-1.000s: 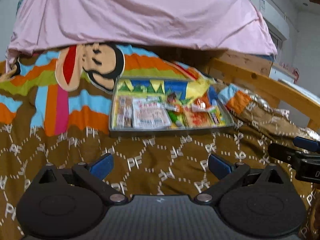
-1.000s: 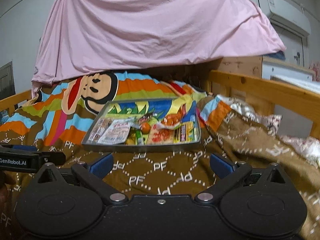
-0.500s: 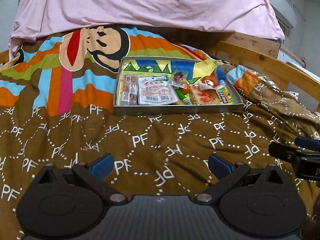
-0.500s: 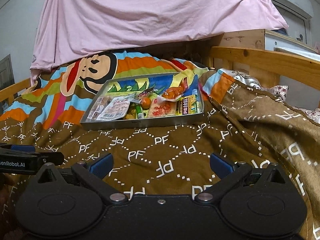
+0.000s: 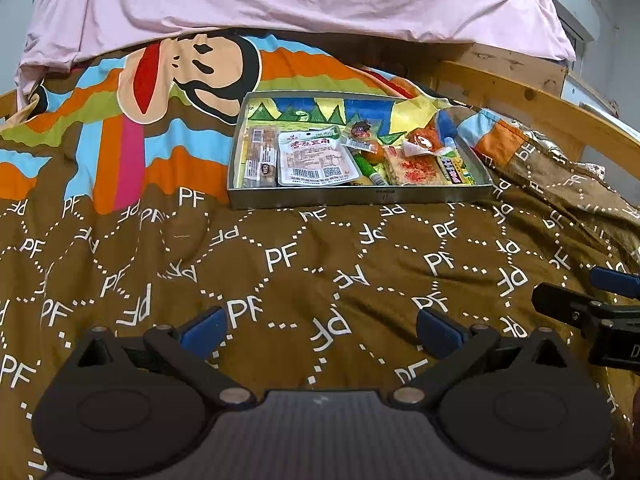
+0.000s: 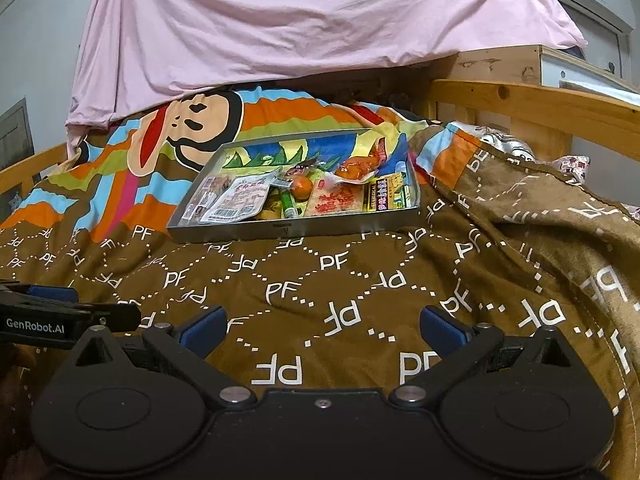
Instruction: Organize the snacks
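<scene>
You could not read the print on the white packet [image 5: 316,156] in the metal tray [image 5: 360,196]; it was too small. The tray's near wall hid the near ends of the snacks, and the pale snacks under the packet's right edge stayed mostly covered. In the left wrist view, the right gripper [image 5: 588,300] was cut off by the right edge. In the right wrist view, the left gripper [image 6: 68,308] ran off the left edge. The pink sheet [image 6: 300,20] hid everything behind it.

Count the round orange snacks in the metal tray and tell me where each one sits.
1. One round orange snack lies near the middle of the tray, right of the green tube and left of the red-printed packet. Overlapping wrappers may hide others.
</scene>
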A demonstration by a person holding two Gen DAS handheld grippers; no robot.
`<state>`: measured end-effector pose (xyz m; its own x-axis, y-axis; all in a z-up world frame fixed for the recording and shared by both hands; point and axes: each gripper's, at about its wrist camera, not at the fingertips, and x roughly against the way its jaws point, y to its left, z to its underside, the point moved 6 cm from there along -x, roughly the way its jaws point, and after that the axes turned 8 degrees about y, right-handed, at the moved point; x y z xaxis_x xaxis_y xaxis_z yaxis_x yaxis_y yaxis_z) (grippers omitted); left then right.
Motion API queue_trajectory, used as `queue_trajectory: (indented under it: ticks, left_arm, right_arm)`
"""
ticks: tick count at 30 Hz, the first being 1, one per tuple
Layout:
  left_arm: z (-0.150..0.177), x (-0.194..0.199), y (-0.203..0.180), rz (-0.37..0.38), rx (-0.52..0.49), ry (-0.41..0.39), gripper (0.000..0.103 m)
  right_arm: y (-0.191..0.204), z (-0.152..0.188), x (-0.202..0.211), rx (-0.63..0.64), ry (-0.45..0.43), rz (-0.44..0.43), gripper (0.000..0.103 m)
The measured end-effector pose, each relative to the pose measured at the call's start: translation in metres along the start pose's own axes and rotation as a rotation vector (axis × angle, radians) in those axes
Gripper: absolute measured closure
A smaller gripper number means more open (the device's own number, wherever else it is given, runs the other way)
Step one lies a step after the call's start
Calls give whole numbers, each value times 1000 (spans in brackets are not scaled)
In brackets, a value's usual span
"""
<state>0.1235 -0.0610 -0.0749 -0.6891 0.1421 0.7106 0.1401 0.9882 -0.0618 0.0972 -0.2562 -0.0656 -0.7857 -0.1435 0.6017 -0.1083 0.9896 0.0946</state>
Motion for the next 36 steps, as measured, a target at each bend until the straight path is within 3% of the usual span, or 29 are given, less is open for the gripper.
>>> queue_trajectory:
  ticks: [36]
  left_arm:
    - [2, 1, 1, -2, 6, 6, 0]
  right_arm:
    - [0, 1, -2, 0, 5, 6, 1]
